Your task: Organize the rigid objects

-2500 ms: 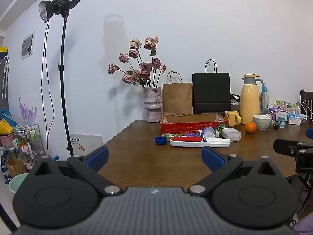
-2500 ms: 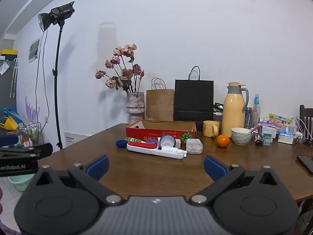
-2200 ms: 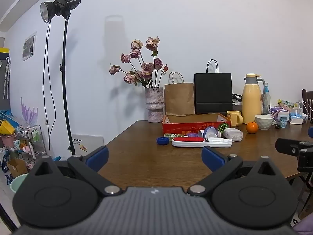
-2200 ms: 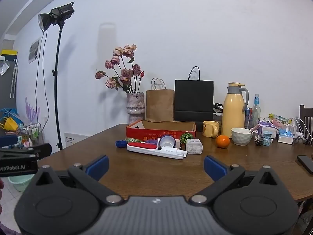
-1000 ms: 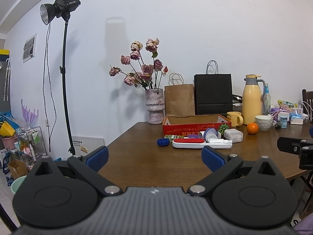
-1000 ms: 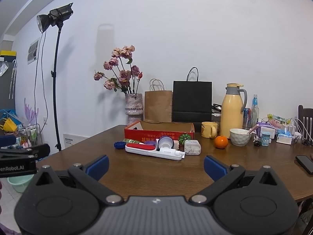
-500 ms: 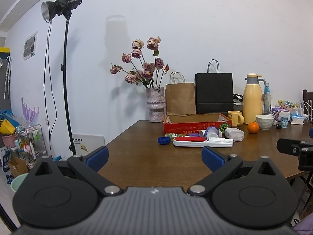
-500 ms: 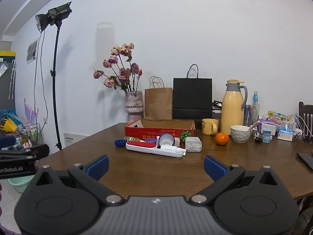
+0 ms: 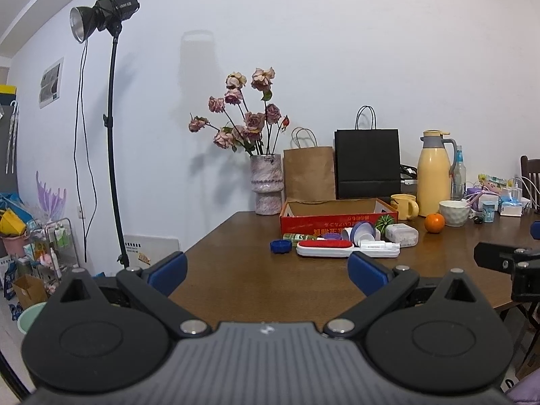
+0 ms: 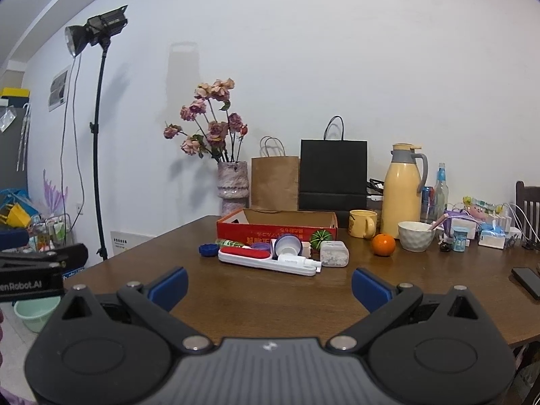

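An open red cardboard box [image 9: 337, 217] [image 10: 276, 226] stands on the brown table [image 9: 256, 280] [image 10: 270, 300]. In front of it lie a red-and-white brush [image 9: 325, 248] [image 10: 249, 257], a blue lid [image 9: 280, 246] [image 10: 208, 249], a purple-rimmed cup [image 9: 362, 231] [image 10: 288, 244], a white tube [image 10: 298, 263], a clear container [image 9: 401, 234] [image 10: 334, 253] and a small green ball [image 9: 384, 223] [image 10: 319, 236]. My left gripper [image 9: 266, 271] and right gripper [image 10: 270, 287] are both open and empty, held well short of these things near the table's front edge.
At the back stand a vase of dried roses [image 9: 266, 185], a brown paper bag [image 9: 308, 172], a black bag [image 9: 368, 163], a yellow thermos [image 10: 403, 189], a yellow mug [image 10: 362, 222], an orange [image 10: 383, 244] and a white bowl [image 10: 415, 236]. A phone [image 10: 526, 281] lies at right. A light stand [image 9: 113, 135] stands left.
Both views have shifted only slightly; the objects appear a little nearer in the right wrist view. Both grippers stay open and empty.
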{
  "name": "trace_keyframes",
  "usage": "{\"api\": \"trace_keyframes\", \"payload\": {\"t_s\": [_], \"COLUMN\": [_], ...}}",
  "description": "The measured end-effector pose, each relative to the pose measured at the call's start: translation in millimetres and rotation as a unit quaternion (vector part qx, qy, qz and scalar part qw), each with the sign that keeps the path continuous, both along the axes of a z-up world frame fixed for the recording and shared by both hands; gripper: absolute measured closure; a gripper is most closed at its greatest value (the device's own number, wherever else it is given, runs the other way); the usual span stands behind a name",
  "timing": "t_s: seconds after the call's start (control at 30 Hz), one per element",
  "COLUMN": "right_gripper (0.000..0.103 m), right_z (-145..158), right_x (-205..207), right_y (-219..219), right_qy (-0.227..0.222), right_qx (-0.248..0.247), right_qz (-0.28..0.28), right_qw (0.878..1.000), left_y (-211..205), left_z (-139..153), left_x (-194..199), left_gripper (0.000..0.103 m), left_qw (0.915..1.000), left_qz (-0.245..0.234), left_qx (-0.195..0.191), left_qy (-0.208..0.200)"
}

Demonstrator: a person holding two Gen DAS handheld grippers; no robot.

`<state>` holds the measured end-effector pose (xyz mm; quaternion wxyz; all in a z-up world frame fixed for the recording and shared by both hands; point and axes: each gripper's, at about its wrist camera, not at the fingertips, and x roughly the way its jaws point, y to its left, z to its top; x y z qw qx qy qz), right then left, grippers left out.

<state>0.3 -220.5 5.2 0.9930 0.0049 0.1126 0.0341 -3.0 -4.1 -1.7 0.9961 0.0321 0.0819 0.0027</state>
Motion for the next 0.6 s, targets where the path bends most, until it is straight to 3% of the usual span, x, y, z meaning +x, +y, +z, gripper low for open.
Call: {"api": "trace_keyframes", "payload": {"t_s": [0.6], "right_gripper": [0.0], "right_z": [3.9], "right_x": [-4.3], "right_y": [-0.2], "right_qy": [-0.012], "right_qx": [-0.001], "right_qz": [0.001], "right_qw": [1.0], "left_y": [1.4], "left_z": [2.8], "left_x": [-1.1], "left_gripper": [0.0], "left_qw": [0.9999], "left_qz": [-0.006], "left_qx": [-0.002], "left_qy": [-0.008]}}
